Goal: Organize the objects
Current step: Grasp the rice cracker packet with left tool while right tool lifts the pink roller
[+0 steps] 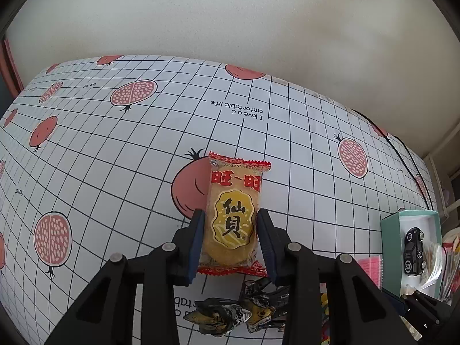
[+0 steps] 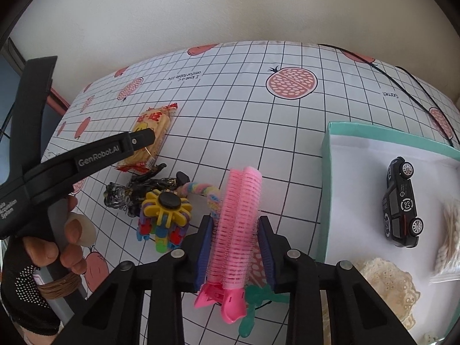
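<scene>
Glossy rice-cracker packet pinched in left claw, ridged pink roller clip apparently clamped in right claw.

The left tongs are closed flat against both long sides of a rice cracker packet, blue pads pressing its edges. The right tongs clamp a pink hair roller clip lengthwise. A hand in a black fingerless dotted glove grips the left tool's handle.

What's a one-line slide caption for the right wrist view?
Right gripper clamps a pink ribbed hair-roller clip beside the teal-walled white tray holding a black toy car.
</scene>
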A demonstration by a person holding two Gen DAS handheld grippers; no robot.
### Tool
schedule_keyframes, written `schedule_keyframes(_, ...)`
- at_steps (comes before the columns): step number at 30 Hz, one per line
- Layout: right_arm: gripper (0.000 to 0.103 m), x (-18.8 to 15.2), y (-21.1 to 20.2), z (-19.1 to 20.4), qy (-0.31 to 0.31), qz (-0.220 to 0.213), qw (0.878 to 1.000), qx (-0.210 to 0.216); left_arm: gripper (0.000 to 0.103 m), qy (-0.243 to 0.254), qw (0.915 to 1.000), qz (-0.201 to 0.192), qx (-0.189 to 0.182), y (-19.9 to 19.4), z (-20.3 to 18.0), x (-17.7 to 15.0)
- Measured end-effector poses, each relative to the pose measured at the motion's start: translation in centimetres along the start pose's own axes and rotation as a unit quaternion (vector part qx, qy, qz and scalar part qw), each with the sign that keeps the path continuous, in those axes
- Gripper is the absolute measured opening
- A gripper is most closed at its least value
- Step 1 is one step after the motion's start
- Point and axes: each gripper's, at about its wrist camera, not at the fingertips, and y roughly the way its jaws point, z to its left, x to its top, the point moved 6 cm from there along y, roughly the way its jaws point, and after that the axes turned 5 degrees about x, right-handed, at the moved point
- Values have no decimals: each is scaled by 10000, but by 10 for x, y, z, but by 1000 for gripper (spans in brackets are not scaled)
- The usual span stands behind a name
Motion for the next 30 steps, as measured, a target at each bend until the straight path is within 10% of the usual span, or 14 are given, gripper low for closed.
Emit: schedule_keyframes(30, 29, 16, -50, -2, -32, -489, 9987, 154, 37, 56, 9967, -803, 110, -66, -8, 25)
